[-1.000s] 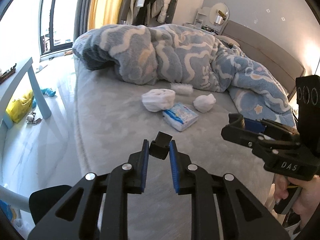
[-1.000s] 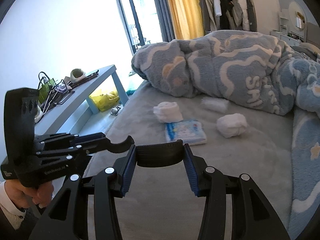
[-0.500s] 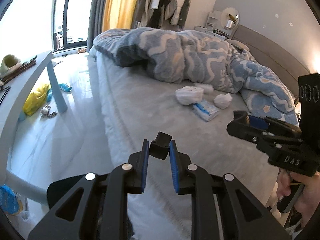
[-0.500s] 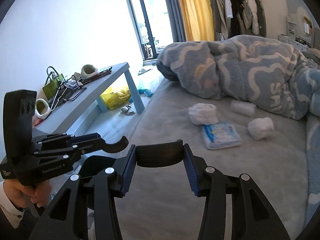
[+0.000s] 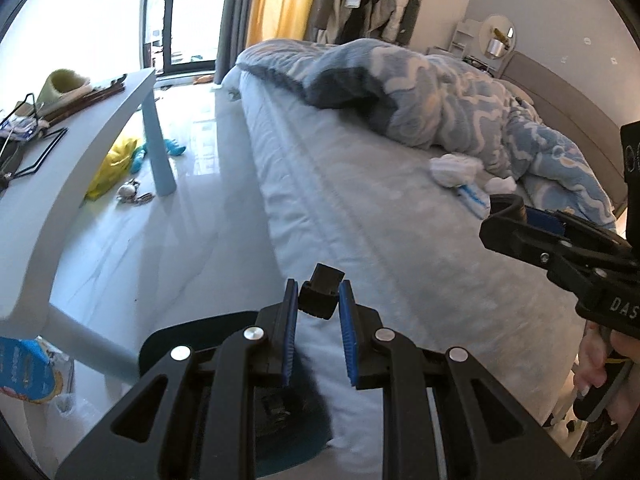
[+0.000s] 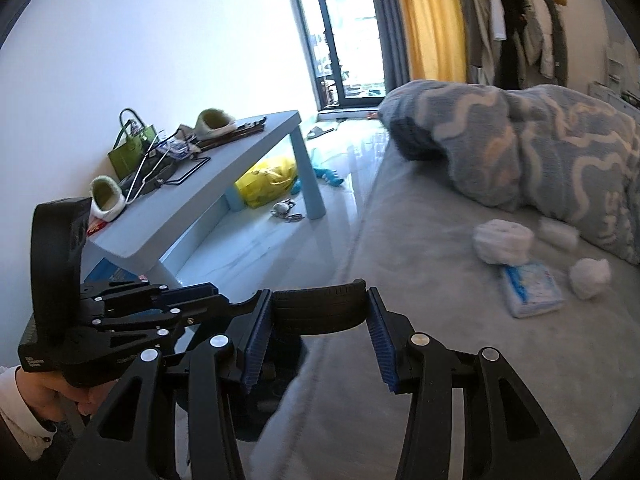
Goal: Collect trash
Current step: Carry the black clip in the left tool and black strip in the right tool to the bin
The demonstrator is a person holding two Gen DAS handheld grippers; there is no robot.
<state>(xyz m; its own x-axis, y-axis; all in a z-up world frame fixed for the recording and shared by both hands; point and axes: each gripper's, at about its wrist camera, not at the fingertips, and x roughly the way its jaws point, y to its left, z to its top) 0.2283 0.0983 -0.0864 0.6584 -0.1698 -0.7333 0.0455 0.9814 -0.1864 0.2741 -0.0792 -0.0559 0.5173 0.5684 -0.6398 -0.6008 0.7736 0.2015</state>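
My left gripper (image 5: 319, 300) is shut on a small black block (image 5: 322, 295), held above the bed's near edge. My right gripper (image 6: 319, 310) is shut on a wide black ribbed piece (image 6: 319, 309). A dark round bin (image 5: 224, 344) stands on the floor below both grippers, partly hidden by them; it also shows in the right wrist view (image 6: 256, 396). On the grey bed (image 6: 420, 320) lie crumpled white tissues (image 6: 502, 240), a smaller wad (image 6: 590, 278) and a blue-white tissue pack (image 6: 530, 288); they appear far right in the left wrist view (image 5: 456, 170).
A light-blue low table (image 6: 224, 168) with a green bag (image 6: 130, 148), slippers and wire racks stands left of the bed. A yellow bag (image 6: 266, 184), keys and a blue toy lie on the floor under it. A blue-grey duvet (image 5: 420, 96) is heaped on the bed.
Both grippers have pulled back and turned left from over the bed toward its edge and the floor. The tissues now sit farther away. The bin has come into view. Both grips are unchanged.
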